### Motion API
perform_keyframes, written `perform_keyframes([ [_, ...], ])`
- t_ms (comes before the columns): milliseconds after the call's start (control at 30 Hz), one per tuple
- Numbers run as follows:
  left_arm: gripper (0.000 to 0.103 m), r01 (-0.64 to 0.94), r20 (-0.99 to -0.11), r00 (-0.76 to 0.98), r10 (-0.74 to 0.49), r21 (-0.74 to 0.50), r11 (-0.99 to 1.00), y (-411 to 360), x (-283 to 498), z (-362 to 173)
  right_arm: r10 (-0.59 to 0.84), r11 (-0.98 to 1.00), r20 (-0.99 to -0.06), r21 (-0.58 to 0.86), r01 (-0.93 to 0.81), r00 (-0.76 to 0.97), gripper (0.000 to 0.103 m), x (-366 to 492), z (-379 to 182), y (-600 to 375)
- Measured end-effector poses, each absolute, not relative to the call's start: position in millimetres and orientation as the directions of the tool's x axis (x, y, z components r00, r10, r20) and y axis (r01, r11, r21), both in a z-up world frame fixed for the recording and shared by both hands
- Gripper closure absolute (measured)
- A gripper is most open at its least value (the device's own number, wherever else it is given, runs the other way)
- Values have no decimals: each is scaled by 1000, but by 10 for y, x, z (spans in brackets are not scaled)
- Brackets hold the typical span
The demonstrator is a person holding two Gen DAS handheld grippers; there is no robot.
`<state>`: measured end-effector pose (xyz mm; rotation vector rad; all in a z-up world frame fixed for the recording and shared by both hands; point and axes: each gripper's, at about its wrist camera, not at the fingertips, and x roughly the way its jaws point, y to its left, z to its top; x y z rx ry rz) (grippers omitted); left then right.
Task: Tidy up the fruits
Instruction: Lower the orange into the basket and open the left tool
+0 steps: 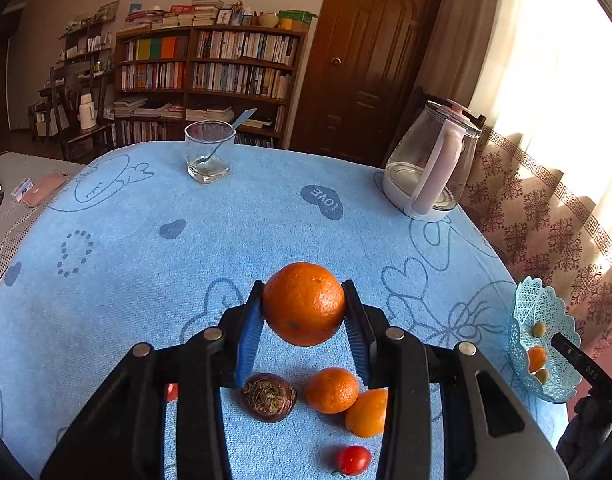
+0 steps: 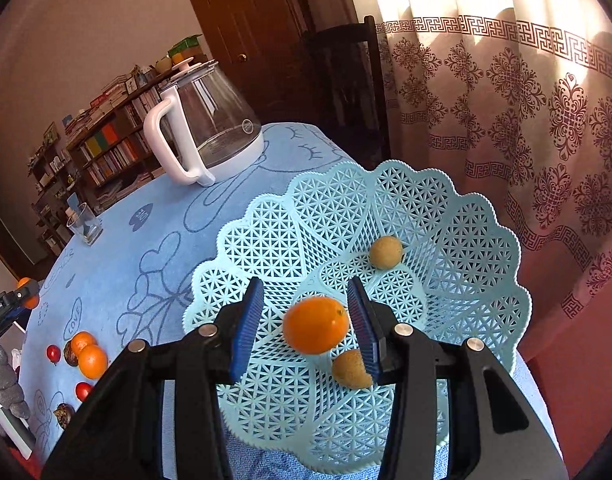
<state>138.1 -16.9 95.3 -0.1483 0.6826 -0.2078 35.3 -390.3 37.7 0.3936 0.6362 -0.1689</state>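
The left gripper (image 1: 304, 312) was clamped on an orange (image 1: 304, 304), held clear above the blue cloth (image 1: 226, 240), with both pads pressed against its sides. The right gripper (image 2: 306, 320) hung over the basket (image 2: 466, 240) with its jaws spread; a small orange (image 2: 316, 324) lay between the pads, and a gap showed on its left side, so it looked released or resting in the basket rather than held.

The basket stood at the right edge of the table and held 3 pieces: that small orange and 2 tan round fruits (image 2: 386, 252) (image 2: 352, 369).

Still on the cloth, near the left gripper, were 2 more oranges (image 1: 332, 390) (image 1: 368, 412) touching each other, a dark brown fruit (image 1: 269, 397) just beside them, and a small red fruit (image 1: 353, 460). The right view showed another red fruit (image 2: 83, 391) and another dark one (image 2: 63, 416) farther along.

By my judgement the job was under half done: 3 in, 1 in transit, about 6 left loose. A kettle (image 1: 430, 164) and a glass (image 1: 207, 152) stood well apart from the fruit.
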Motion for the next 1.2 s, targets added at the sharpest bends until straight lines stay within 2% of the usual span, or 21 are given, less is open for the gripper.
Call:
perform_keyframes([
  [333, 64, 188, -618, 744, -253, -169, 967, -400, 1265, 928, -113, 913, -550, 271, 306, 827, 56, 183, 448, -4027],
  [467, 64, 232, -630, 723, -282, -163, 959, -611, 1195, 912, -153, 900, -533, 272, 340, 832, 47, 123, 438, -4138],
  [1200, 64, 574, -688, 553, -471, -95, 813, -2588, 904, 677, -210, 862, -464, 326, 387, 860, 46, -26, 369, -4250],
])
